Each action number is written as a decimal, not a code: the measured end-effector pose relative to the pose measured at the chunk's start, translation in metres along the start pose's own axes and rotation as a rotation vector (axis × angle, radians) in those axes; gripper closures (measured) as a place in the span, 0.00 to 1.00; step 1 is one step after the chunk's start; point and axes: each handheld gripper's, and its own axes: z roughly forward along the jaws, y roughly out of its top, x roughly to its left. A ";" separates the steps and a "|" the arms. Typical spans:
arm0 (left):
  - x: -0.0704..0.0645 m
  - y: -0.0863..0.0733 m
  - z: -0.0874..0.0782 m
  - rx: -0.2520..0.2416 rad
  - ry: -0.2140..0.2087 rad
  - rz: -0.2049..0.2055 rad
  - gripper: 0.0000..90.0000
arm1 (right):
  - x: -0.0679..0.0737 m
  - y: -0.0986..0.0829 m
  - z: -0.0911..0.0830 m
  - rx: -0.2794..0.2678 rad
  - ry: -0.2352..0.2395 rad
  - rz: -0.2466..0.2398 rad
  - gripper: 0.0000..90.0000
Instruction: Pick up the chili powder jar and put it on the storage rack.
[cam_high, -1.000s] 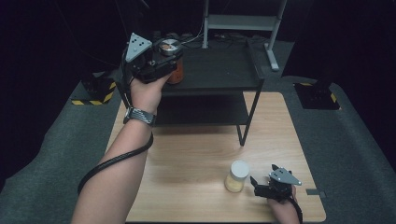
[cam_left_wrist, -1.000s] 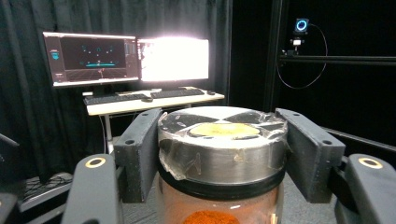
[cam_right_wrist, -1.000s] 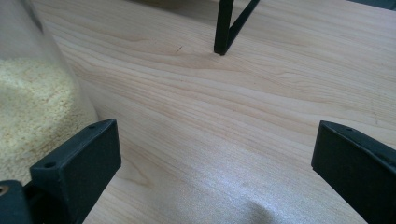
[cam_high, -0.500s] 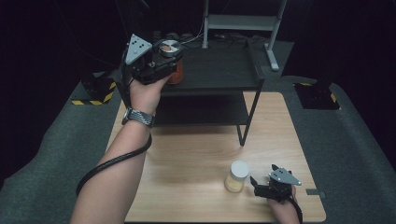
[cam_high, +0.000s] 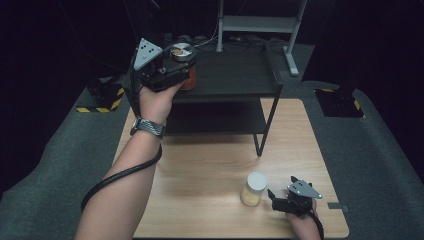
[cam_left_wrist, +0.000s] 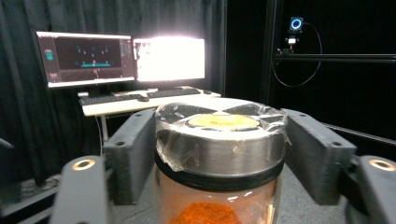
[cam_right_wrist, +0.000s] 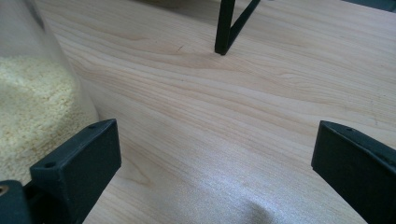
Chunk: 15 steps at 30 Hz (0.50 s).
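- The left gripper (cam_high: 181, 65) clamps the orange jar (cam_left_wrist: 219, 186) just below its metal lid (cam_left_wrist: 219, 135), one jaw on each side, so the jar stays upright at the top shelf of the black rack (cam_high: 235, 75).
- The right gripper (cam_high: 287, 200) rests on the wooden table (cam_high: 200, 165) with its jaws spread and nothing between them.
- The yellow jar (cam_high: 253, 189) stands just beside it, within easy reach for a pickup.

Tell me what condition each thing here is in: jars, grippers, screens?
Orange-powder jar: upright on the shelf's top, lid on, between the jaws.
Left gripper: shut on the orange-powder jar.
Yellow-grain jar: upright on the table, lid on, not held.
Right gripper: open, beside the yellow-grain jar.
Monitors: switched on.
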 end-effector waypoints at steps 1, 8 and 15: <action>-0.001 0.000 0.000 -0.003 0.008 -0.003 0.27 | 0.000 0.000 0.000 0.000 0.000 0.000 0.01; -0.009 0.001 -0.003 -0.005 0.060 -0.017 0.04 | 0.000 0.000 0.000 0.001 0.000 -0.001 0.01; -0.004 -0.002 -0.012 -0.008 0.038 -0.019 0.00 | 0.001 0.001 0.000 0.002 -0.003 -0.004 0.01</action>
